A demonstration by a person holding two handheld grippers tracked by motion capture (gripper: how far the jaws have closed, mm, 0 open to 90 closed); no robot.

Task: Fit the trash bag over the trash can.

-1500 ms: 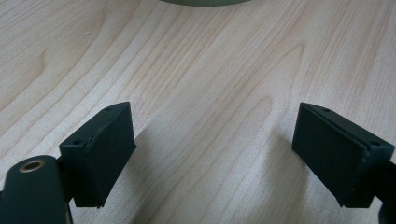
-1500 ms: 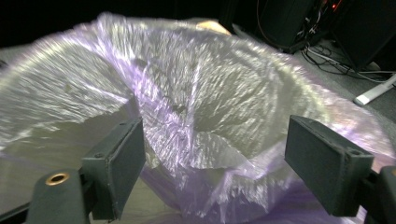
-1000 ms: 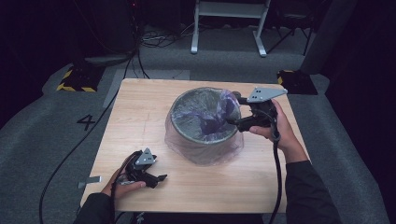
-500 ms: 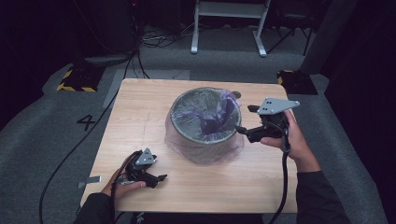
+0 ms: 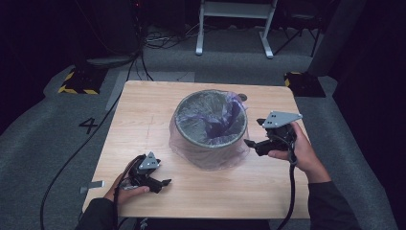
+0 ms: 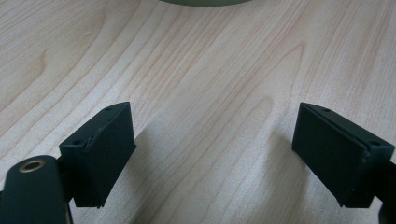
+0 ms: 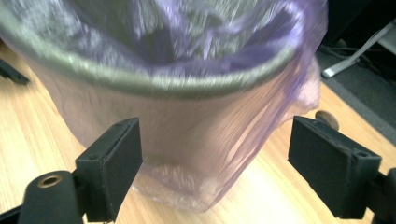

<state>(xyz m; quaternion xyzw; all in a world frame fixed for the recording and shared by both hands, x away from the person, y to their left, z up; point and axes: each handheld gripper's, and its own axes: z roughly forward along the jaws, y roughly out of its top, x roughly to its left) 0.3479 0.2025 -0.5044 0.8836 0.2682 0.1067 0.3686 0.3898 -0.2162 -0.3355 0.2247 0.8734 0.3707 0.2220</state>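
A round grey bin (image 5: 210,125) lined with a thin purple plastic bag (image 5: 229,115) stands mid-table; the bag is folded over its rim and hangs down the outside (image 7: 196,140). My right gripper (image 5: 253,144) is held just to the bin's right, open, its jaws pointing at the bin's side with nothing between them. Its pads (image 7: 112,163) stand wide apart in front of the bagged wall. My left gripper (image 5: 163,184) rests near the table's front left edge, open, over bare wood (image 6: 210,116).
The wooden table (image 5: 143,120) has free room on its left half and along the front. A small dark round object (image 5: 242,97) lies behind the bin. Cables (image 5: 72,158) and a metal stand (image 5: 234,28) are on the grey floor beyond.
My right gripper let go of the bag at the bin's rim, drew back to the right and lowered beside the bin. The left gripper stayed put.
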